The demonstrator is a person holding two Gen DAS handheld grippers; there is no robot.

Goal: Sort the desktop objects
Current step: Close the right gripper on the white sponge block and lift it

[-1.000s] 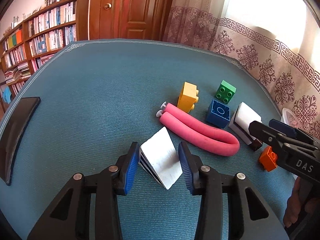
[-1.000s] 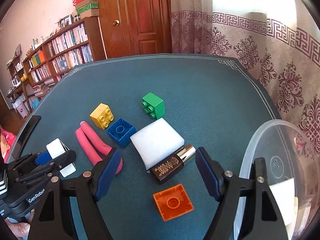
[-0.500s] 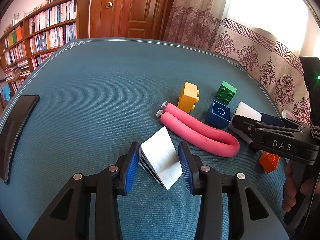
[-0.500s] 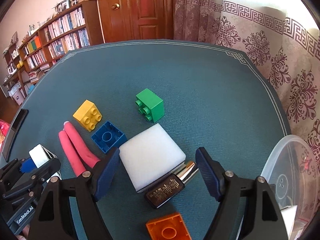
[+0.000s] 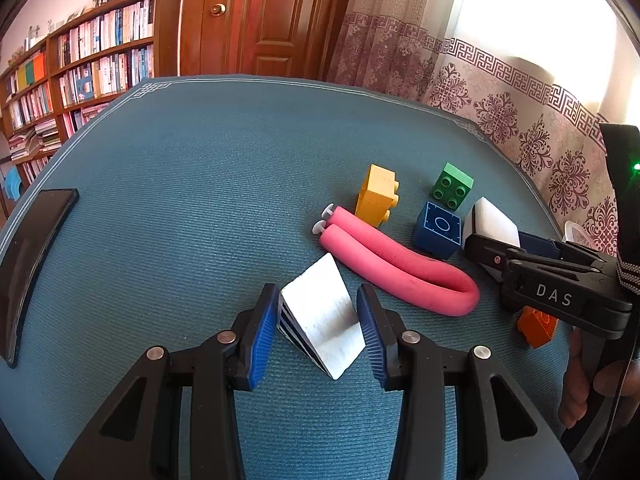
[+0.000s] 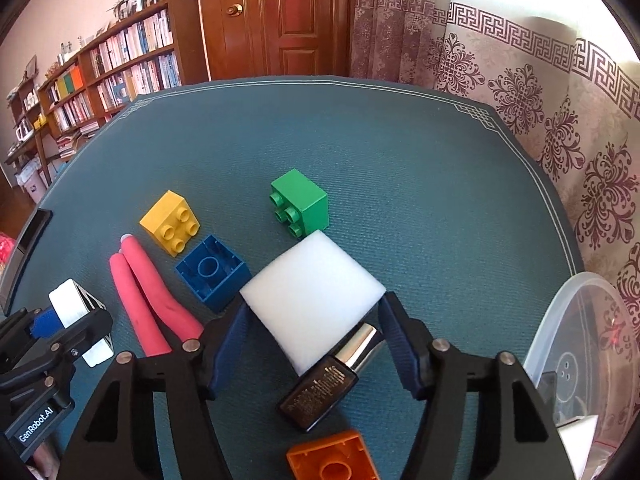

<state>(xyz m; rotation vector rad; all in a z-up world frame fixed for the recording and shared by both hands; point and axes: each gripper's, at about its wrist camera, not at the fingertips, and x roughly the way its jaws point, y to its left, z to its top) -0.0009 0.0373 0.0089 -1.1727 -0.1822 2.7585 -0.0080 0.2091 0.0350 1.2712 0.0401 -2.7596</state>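
My left gripper [image 5: 316,320] is shut on a small white box with a black-striped side [image 5: 320,320], tilted over the teal tablecloth [image 5: 180,200]. The same box [image 6: 70,304] shows at the left of the right wrist view. My right gripper [image 6: 312,312] is closing around a white foam block [image 6: 312,280], and its blue pads [image 6: 390,320] meet the block's two side corners. A brown bottle with a silver cap [image 6: 324,388] lies against the block, between the fingers. The orange brick [image 6: 332,460] sits just below it.
A bent pink foam roller [image 5: 400,268], a yellow brick [image 5: 376,200], a blue brick [image 5: 438,230] and a green brick [image 5: 452,186] lie mid-table. A clear plastic tub [image 6: 560,320] stands at the right edge. A black slab [image 5: 28,264] lies at the left edge.
My right gripper has moved forward over the foam block and bottle, and its jaws have narrowed onto the block. The left gripper and its box have not moved.
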